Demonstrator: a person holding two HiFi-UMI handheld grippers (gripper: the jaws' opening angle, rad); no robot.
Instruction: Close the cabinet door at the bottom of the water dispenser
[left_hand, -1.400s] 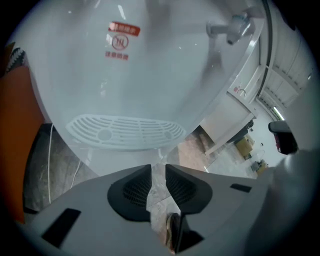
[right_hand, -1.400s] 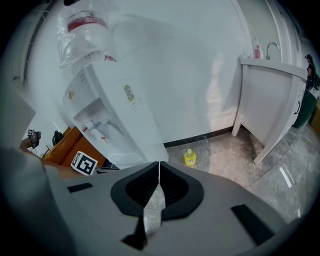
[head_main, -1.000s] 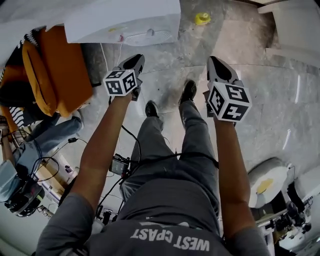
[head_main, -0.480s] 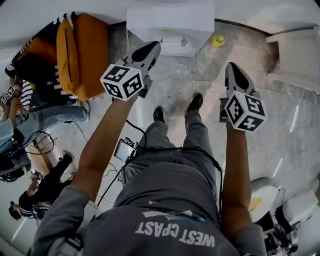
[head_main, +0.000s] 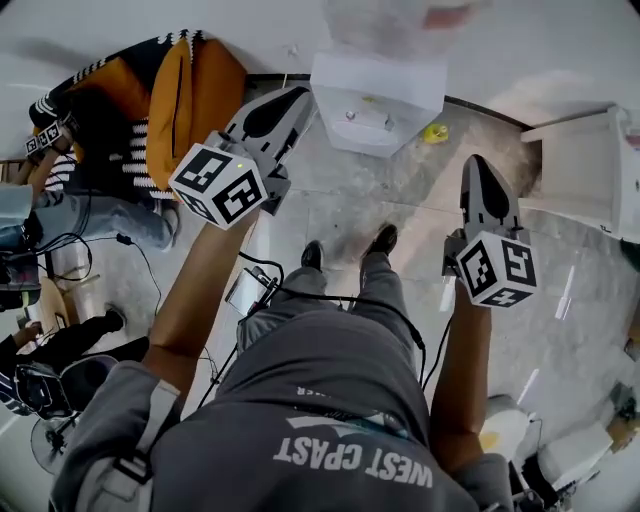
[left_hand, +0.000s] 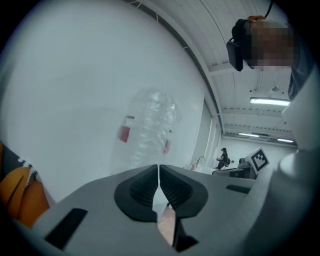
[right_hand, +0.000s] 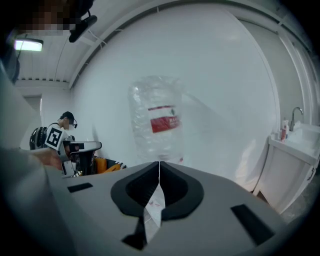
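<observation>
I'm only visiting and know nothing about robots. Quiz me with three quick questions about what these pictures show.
1. True or false: the left gripper is holding a cup.
2. What clear thing with a red label stands ahead of both grippers?
3. The right gripper has its jaws: A) wide apart, B) together with nothing between them, C) clamped on a handle.

Key: 1 false, it is shut and empty; 2 a water bottle; 3 B.

White wall (right_hand: 225, 75), grey stone floor (head_main: 340, 215), orange seat (head_main: 195, 100), ceiling strip light (left_hand: 269, 101)

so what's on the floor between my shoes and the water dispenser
Nothing: bare grey floor from the shoes to the water dispenser, seen in the head view.
</observation>
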